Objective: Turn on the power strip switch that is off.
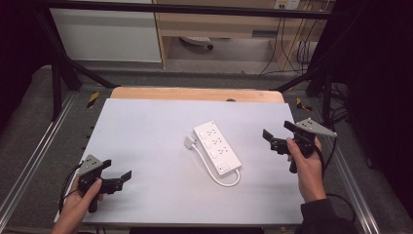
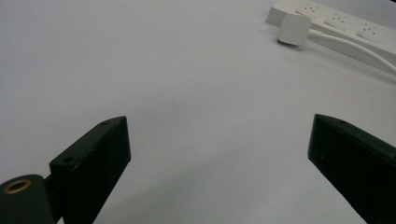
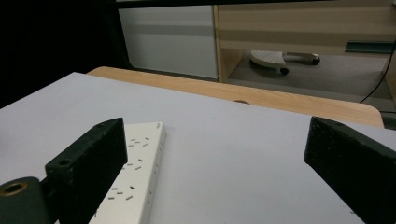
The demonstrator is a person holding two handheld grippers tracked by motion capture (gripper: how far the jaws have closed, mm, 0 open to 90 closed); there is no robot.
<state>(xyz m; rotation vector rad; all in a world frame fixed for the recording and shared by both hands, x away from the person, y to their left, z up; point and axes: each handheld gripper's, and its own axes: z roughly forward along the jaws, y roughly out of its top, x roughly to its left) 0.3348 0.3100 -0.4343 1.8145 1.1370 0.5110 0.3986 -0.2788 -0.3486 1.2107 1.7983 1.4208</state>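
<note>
Both grippers empty, jaws wide apart — left gripper [image 1: 127,176] low at the near-left of the white board [image 1: 146,126], right gripper [image 1: 267,134] held up at the right. Power strip [image 1: 217,147] lies mid-board w/ its cord looped and plug [image 1: 190,142] just beside it. Looks like the approach stage, nothing grasped yet. Next prob needs right gripper to drop to the strip — left to reach the plug.

Both grippers matte black w/ grey three-cornered plate on top & black cable trailing: left gripper [image 1: 124,176] at ~7 o'clock of the high view, right gripper [image 1: 269,136] at ~3 o'clock. Jaws are flat, blocky black bars w/ small screw holes; brass-ringed hole at 7 o'clock in each gripper view. Right arm wears a dark sleeve [image 1: 321,218].
</note>
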